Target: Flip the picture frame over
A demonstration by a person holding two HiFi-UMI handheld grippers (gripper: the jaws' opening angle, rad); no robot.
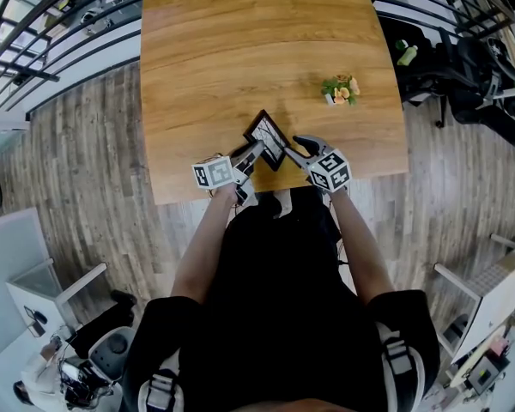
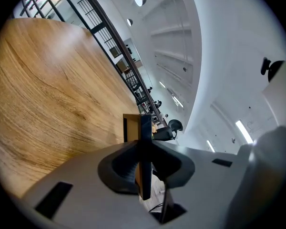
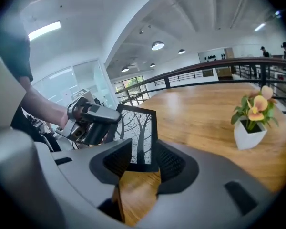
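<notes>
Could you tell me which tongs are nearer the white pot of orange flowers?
Right. In the head view the right tongs are below-left of the white flower pot; the left tongs, clamped on the black picture frame, are farther left.

One black rectangular picture frame [image 1: 267, 138] with a bare-tree print. One small white pot of orange and pink flowers [image 1: 342, 90]. One light-brown wooden worktop [image 1: 257, 50]. Two grey hand-held tongs: left tongs [image 1: 252, 153], right tongs [image 1: 298, 147]. Two white cubes with black square markers: left cube [image 1: 215, 174], right cube [image 1: 330, 171].
</notes>
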